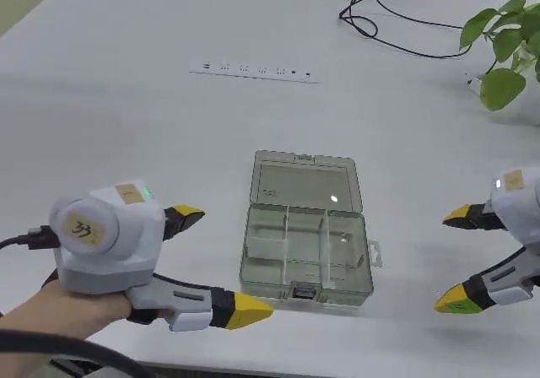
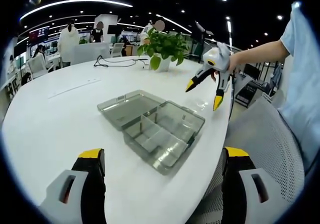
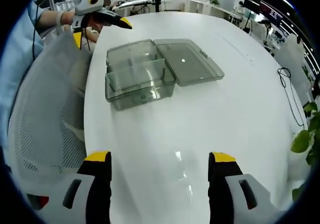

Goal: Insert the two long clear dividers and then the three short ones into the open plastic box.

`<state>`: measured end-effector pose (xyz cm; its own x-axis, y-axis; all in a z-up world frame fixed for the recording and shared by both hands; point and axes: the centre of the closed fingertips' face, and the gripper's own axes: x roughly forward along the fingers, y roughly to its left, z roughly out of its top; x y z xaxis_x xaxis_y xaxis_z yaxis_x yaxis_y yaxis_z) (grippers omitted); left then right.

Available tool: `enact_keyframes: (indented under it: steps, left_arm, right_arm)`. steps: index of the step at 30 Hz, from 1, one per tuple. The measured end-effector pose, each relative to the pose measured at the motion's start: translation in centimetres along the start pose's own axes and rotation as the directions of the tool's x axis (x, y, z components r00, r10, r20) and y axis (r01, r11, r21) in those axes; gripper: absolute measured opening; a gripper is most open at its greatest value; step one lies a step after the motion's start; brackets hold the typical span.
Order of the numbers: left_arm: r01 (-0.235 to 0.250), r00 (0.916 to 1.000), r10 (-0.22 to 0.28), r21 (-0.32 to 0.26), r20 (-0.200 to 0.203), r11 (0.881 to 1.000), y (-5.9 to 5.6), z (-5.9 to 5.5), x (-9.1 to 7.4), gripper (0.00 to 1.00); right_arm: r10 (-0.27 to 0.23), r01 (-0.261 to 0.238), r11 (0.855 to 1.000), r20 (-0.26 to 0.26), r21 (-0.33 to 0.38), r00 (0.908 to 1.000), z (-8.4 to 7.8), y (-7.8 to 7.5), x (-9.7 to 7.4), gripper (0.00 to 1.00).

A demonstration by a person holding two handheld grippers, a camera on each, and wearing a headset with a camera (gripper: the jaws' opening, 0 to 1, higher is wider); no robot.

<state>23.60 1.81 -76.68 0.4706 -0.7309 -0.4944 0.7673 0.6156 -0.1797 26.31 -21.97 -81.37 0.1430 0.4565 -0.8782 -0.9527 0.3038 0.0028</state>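
Observation:
The clear smoky plastic box (image 1: 305, 291) lies open on the white table, its lid (image 1: 305, 184) flat behind it. Clear dividers (image 1: 325, 236) stand inside and split the base into several compartments. My left gripper (image 1: 229, 262) hovers open just left of the box, near the table's front edge. My right gripper (image 1: 443, 261) is open to the right of the box, with nothing in it. In the left gripper view the box (image 2: 131, 131) sits ahead of my open left gripper (image 2: 163, 154), with the right gripper (image 2: 203, 97) beyond. The right gripper view shows the box (image 3: 135, 91) and the left gripper (image 3: 102, 33) past my right gripper (image 3: 160, 157).
A white power strip (image 1: 253, 70) lies farther back on the table. A black cable (image 1: 380, 24) and a green plant (image 1: 506, 40) are at the back right. A white mesh chair (image 3: 50, 109) stands at the table's near edge.

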Motion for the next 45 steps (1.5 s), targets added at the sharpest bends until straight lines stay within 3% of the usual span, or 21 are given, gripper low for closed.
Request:
enact_keyframes:
  steps: [11,14,27,45]
  left_arm:
    - [-0.012,0.9999,0.012,0.001,-0.002,1.000,0.1,-0.1,-0.3,1.00]
    - [-0.015,0.9999,0.015,0.000,-0.003,1.000,0.1,-0.1,-0.4,1.00]
    - [-0.008,1.0000,0.008,0.006,-0.006,1.000,0.0,0.1,-0.3,1.00]
    - [-0.011,0.9999,0.011,0.001,-0.011,1.000,0.3,-0.1,-0.2,1.00]
  right_arm:
    - [0.000,-0.001,1.000,-0.064,-0.028,0.9980,-1.9,-1.0,0.3,0.68]
    - [0.006,-0.009,0.999,-0.077,-0.035,0.9970,-2.2,-1.0,0.4,0.61]
    - [0.022,-0.034,0.995,-0.132,-0.092,0.9910,-3.0,-1.1,1.1,0.45]
    - [0.043,-0.073,0.982,-0.173,-0.175,0.9840,-3.6,-0.9,2.0,0.37]
